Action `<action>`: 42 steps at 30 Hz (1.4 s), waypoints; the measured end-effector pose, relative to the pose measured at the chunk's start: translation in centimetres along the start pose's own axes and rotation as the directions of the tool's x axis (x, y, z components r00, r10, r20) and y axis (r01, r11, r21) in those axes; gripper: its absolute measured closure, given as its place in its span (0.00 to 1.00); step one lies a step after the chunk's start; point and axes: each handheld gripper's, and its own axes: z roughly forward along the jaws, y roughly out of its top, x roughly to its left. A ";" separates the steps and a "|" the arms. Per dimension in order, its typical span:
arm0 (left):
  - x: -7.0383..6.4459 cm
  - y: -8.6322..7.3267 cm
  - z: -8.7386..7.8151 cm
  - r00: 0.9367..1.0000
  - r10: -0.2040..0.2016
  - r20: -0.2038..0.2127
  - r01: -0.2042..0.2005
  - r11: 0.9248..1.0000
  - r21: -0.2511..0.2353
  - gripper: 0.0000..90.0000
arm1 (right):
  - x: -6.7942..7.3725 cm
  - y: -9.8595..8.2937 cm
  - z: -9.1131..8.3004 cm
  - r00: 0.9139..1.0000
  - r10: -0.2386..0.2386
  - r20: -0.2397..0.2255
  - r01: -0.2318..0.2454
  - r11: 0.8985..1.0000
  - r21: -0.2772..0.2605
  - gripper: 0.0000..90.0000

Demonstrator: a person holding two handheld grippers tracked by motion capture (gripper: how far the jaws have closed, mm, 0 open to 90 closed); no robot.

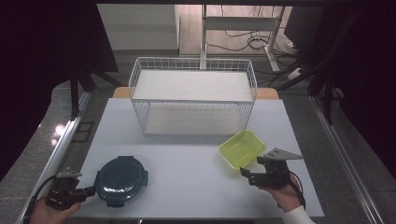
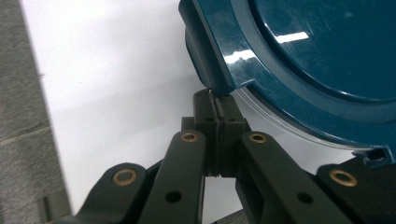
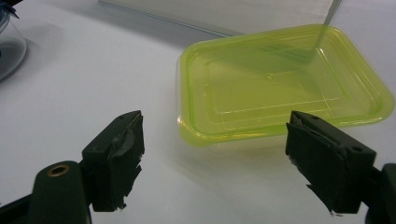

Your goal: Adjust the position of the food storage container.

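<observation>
On table, lidded teal container (image 1: 121, 180), empty green tray (image 1: 242, 148)

The round teal container (image 2: 303, 56) runs off the left gripper view's top and right edges.

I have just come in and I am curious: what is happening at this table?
A person works at a white table with a gripper in each hand. The left gripper is shut, its tips at the rim of a round container with a blue lid; whether it pinches the rim is hard to tell. The right gripper is open and points at a green tray, not touching it. A white wire rack stands behind them.
</observation>
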 end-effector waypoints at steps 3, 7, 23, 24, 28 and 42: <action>-0.5 0.3 0.3 1.000 0.010 0.005 -0.010 1.000 0.001 1.00 | 0.0 0.0 0.0 1.000 0.000 0.000 0.000 1.000 -0.001 0.22; -1.3 0.7 0.6 1.000 0.029 0.012 -0.029 1.000 0.004 1.00 | 0.0 0.0 -0.1 1.000 0.002 -0.001 -0.002 1.000 -0.004 0.22; -3.7 2.3 2.2 0.996 0.053 0.067 -0.053 0.999 -0.005 1.00 | -0.1 0.1 -0.2 1.000 0.003 0.000 -0.003 1.000 -0.008 0.21; -3.9 2.4 2.2 0.996 0.059 0.069 -0.059 0.998 -0.003 1.00 | 0.0 0.1 -0.2 1.000 0.003 0.000 -0.003 1.000 -0.009 0.22; -4.4 2.8 2.6 0.994 0.069 0.079 -0.069 0.998 -0.001 1.00 | 0.0 0.1 -0.3 1.000 0.001 -0.001 -0.001 1.000 -0.009 0.22; -7.2 4.6 3.9 0.984 0.132 0.116 -0.134 0.991 0.013 1.00 | 0.1 0.2 -0.4 1.000 0.003 -0.005 -0.003 1.000 -0.012 0.21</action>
